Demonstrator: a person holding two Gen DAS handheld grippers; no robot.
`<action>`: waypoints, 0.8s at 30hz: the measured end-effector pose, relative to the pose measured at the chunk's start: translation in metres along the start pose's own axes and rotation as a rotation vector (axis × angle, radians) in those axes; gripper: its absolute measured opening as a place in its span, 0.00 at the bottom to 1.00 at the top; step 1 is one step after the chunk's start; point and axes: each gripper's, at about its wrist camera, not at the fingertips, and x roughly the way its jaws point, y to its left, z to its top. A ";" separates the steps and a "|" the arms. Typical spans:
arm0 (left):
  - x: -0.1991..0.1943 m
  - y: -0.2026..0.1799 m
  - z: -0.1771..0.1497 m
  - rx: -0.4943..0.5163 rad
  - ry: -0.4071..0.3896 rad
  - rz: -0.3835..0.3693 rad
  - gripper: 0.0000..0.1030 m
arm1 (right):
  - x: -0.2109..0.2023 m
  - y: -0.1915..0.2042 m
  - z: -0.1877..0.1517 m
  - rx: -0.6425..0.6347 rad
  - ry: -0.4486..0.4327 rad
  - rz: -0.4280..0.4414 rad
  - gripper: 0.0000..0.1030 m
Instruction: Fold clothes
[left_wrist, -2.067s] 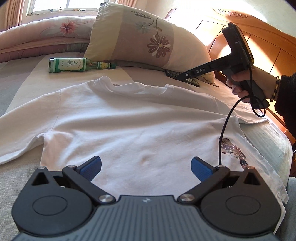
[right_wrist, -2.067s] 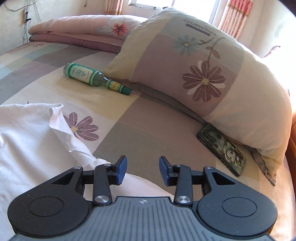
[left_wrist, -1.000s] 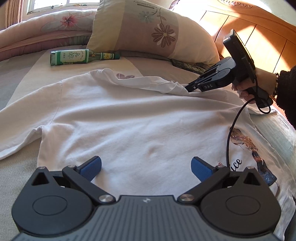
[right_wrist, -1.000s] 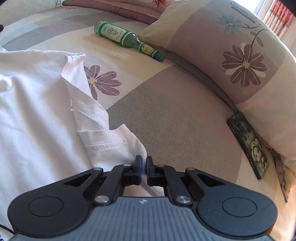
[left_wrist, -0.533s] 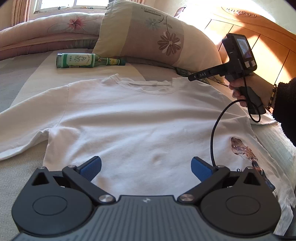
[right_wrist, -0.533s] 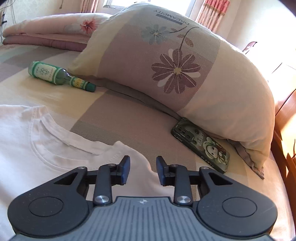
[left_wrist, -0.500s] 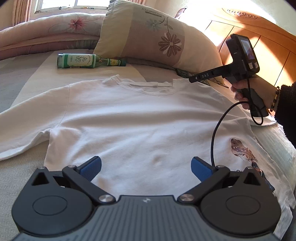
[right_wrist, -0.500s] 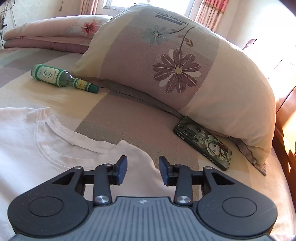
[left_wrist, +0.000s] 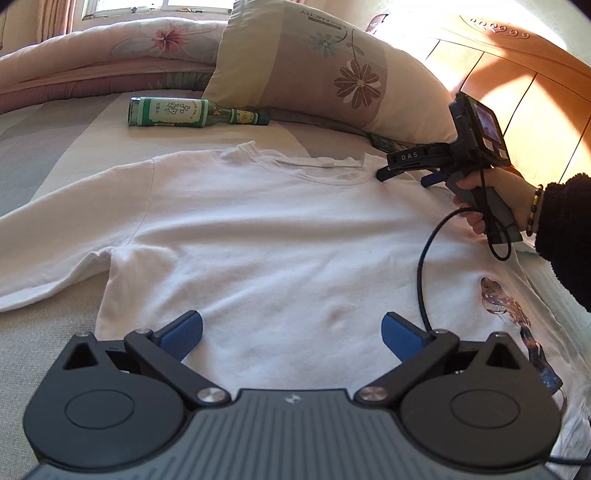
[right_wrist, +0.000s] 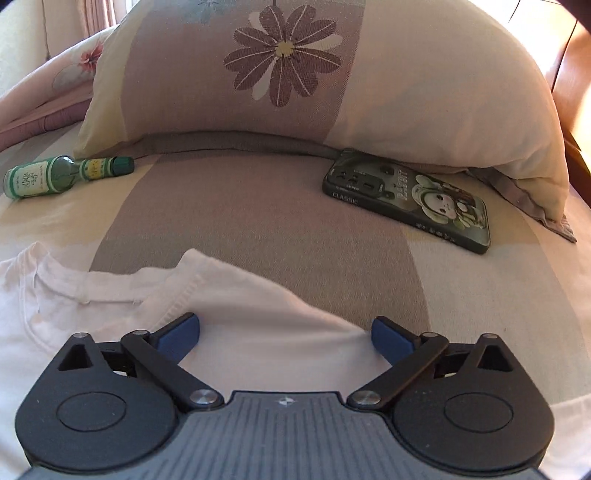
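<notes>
Two grippers, both spread, neither pinching anything. Your left gripper (left_wrist: 291, 330) hovers over the lower part of the white T-shirt (left_wrist: 280, 236), jaws wide, cloth under them but not clamped. Just ahead of your right gripper (right_wrist: 285, 334), jaws opening to full width, is the shirt's shoulder edge by the collar (right_wrist: 110, 291); fabric lies between the pads, unpressed. A sec ago that gripper was shut on a bunched shoulder fold; now it's released and the shirt lies flat, sleeve out to the left. Means spreading looks done, so prob first fold comes next. Farther ahead of the right tool: phone (right_wrist: 406, 197), bottle (right_wrist: 62, 175), then pillow (right_wrist: 314, 74).
</notes>
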 end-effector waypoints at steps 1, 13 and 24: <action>0.000 0.000 0.000 0.001 0.000 0.000 0.99 | 0.002 -0.004 0.004 0.023 0.012 0.014 1.00; -0.005 -0.002 0.000 -0.019 -0.014 -0.009 0.99 | -0.116 -0.044 -0.047 0.126 0.084 0.268 1.00; 0.002 0.001 -0.001 -0.018 -0.011 0.003 0.99 | -0.027 -0.052 -0.026 0.061 0.061 -0.032 1.00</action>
